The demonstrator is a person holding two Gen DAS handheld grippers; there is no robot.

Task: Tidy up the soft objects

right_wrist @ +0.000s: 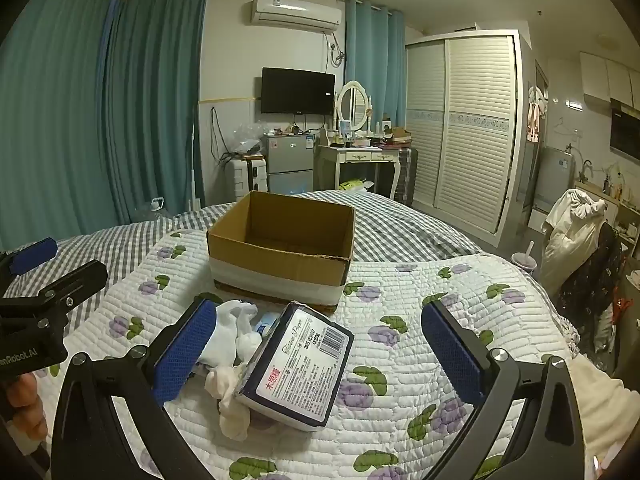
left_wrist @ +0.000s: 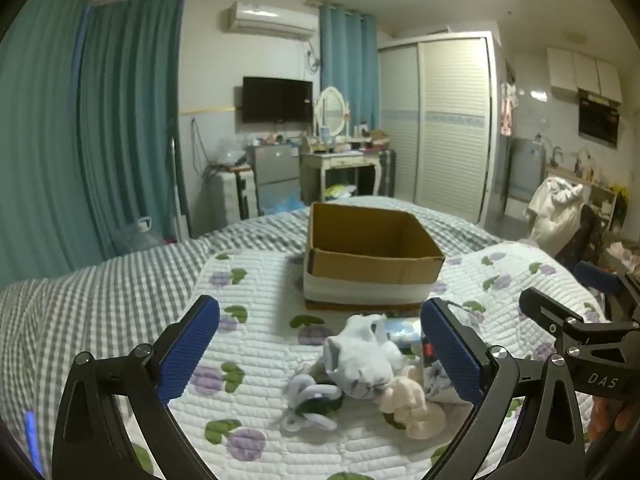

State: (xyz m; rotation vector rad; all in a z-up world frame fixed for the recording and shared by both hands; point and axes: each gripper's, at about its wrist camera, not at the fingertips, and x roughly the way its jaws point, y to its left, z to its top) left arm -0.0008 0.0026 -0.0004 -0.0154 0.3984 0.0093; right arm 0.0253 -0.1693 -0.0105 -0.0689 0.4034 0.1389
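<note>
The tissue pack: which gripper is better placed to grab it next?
Right. The tissue pack lies between the open right gripper's fingers; the left gripper frames the white sock instead.

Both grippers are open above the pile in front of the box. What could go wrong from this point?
1. The socks lie tangled with the hair ties, so a pinch by the left gripper might lift several at once.
2. The tissue pack rests partly on the cream sock; pulling that could drag the pack.
3. The cardboard box sits on a soft quilt and may shift if bumped.
</note>
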